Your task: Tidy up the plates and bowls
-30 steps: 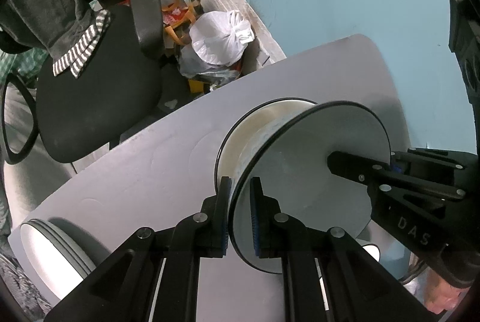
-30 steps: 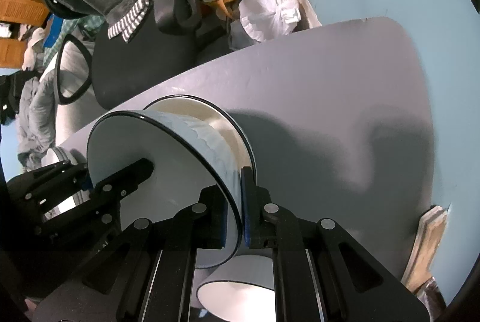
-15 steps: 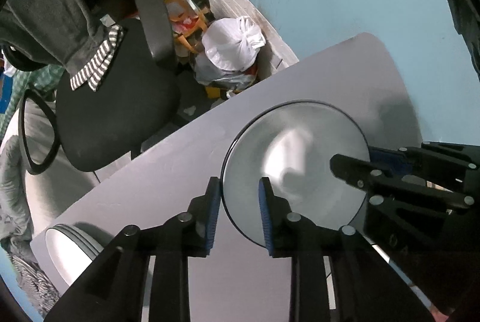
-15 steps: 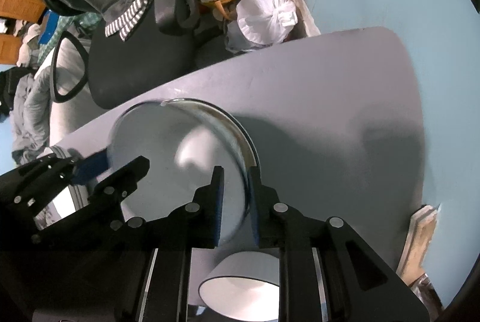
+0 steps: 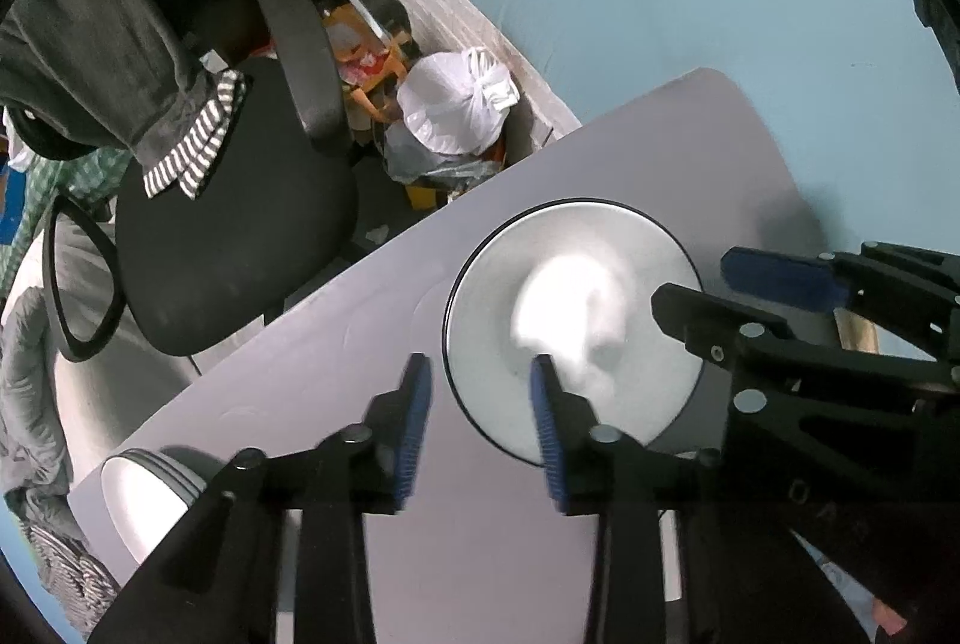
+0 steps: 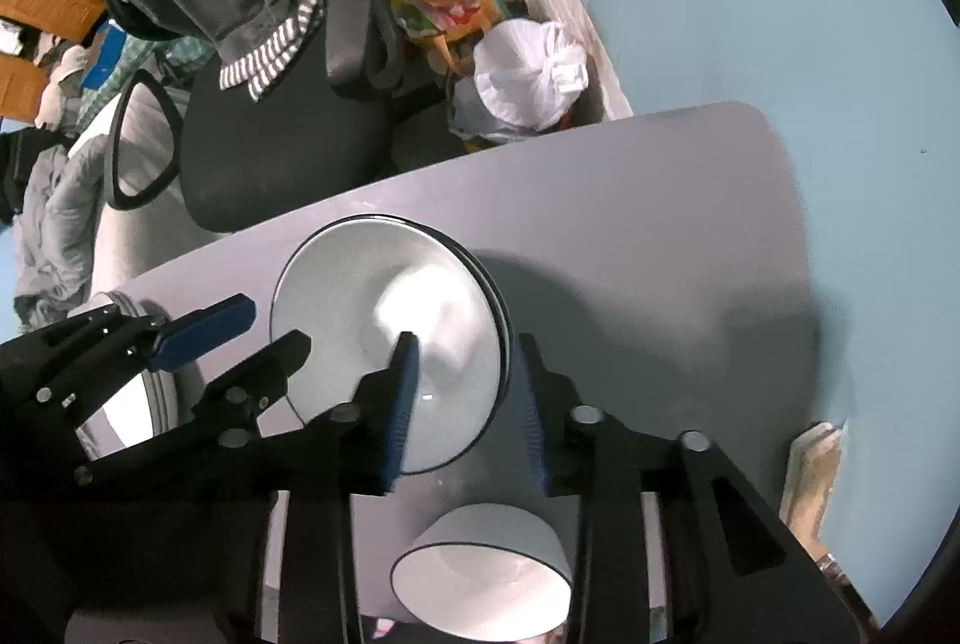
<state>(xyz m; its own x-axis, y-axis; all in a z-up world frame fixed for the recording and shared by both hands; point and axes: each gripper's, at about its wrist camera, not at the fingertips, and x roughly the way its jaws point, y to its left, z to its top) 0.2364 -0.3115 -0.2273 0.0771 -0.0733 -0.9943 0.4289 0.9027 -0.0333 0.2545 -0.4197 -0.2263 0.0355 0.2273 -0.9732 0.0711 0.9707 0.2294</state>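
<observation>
The plate (image 5: 576, 326) lay flat on the grey table (image 5: 312, 374), apparently on top of another plate whose dark rim showed just under its right edge in the right wrist view, so we judged the stacking step to be finishing: the plate was set down and let go. Our left gripper (image 5: 477, 422) had just been opening, its blue pads spread with the plate's near-left rim below the gap and nothing pinched; our right gripper (image 6: 465, 398) had likewise just been opening, its pads apart over the plate's right rim and clear of it. A bowl (image 6: 480, 566) stood just in front of the plate, at the table's near edge, and another stack of plates (image 5: 150, 494) sat well apart at the left corner. We judged that the next move called for lifting both grippers clear and then going for the bowl or the left stack, taking a rim squarely between the pads
</observation>
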